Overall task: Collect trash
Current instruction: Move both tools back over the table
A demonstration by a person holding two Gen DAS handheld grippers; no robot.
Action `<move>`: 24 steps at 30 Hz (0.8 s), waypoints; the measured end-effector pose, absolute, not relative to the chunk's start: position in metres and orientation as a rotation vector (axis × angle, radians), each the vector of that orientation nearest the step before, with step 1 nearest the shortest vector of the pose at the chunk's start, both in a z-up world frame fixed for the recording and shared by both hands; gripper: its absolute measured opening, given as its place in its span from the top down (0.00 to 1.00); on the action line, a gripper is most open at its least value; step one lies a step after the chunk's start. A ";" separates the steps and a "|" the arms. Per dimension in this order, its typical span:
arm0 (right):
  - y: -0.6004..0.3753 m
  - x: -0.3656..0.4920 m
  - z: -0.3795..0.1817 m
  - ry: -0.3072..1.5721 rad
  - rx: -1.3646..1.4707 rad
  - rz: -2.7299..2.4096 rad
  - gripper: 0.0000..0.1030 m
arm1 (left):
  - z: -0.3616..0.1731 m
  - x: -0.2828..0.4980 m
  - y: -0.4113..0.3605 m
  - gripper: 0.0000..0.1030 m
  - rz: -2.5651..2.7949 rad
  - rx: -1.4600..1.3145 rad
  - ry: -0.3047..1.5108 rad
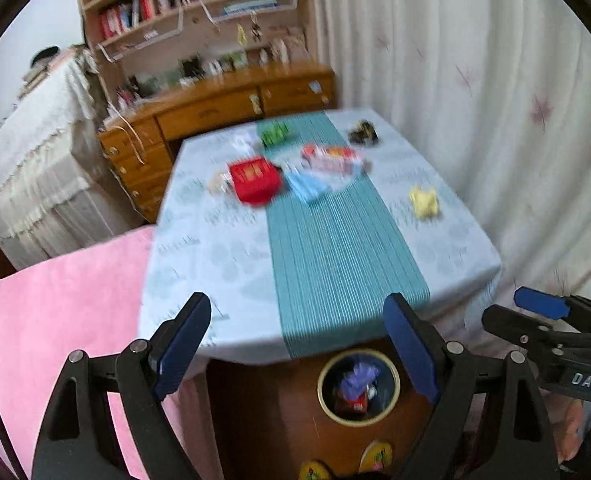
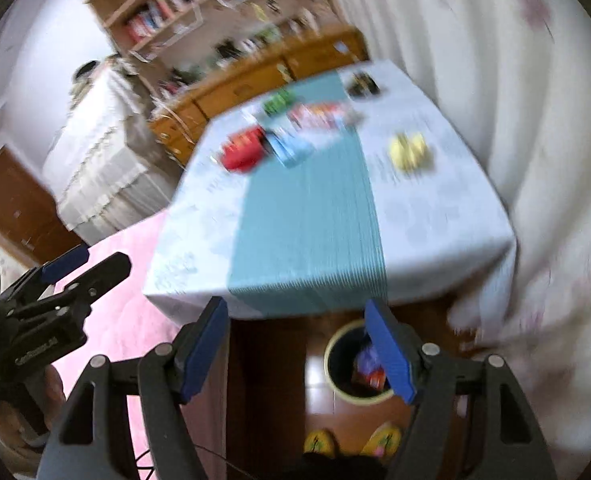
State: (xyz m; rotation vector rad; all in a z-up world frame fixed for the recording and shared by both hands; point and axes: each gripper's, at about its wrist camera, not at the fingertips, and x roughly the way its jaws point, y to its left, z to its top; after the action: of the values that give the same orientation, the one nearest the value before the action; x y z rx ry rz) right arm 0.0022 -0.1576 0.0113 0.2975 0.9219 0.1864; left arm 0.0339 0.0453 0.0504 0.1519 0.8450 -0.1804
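Blurred trash lies on the far half of the table (image 1: pixel 335 260): a red box (image 1: pixel 255 180), a light blue packet (image 1: pixel 305 186), a yellow crumple (image 1: pixel 425 202), a green piece (image 1: pixel 275 134) and a colourful wrapper (image 1: pixel 331 158). On the floor below the near table edge stands a round bin (image 1: pixel 359 388) holding purple and red scraps. My left gripper (image 1: pixel 297 348) hangs open and empty above that edge. My right gripper (image 2: pixel 297 352) is also open and empty, over the bin (image 2: pixel 355 364). The right wrist view shows the red box (image 2: pixel 243 148) and yellow crumple (image 2: pixel 409 150).
A pink cover (image 1: pixel 63 300) spreads left of the table. A white curtain (image 1: pixel 495 120) hangs close on the right. A wooden desk with shelves (image 1: pixel 223 104) stands behind. Yellow slippers (image 2: pixel 381 440) sit on the floor near the bin. A black-and-yellow item (image 1: pixel 363 132) lies at the far corner.
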 end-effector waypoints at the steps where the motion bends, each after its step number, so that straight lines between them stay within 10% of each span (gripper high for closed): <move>1: -0.158 0.005 0.017 0.905 0.285 0.203 0.30 | 0.058 0.034 0.046 0.16 -0.172 0.139 0.832; 24: -0.108 0.161 0.006 0.961 0.189 0.351 0.49 | 0.044 0.176 0.119 0.16 -0.091 -0.037 0.900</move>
State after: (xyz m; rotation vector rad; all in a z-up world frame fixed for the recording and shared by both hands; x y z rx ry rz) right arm 0.1615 -0.1080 0.0063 0.1890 0.9607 0.3513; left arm 0.1760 0.1191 0.0439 -0.0366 0.9001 -0.0915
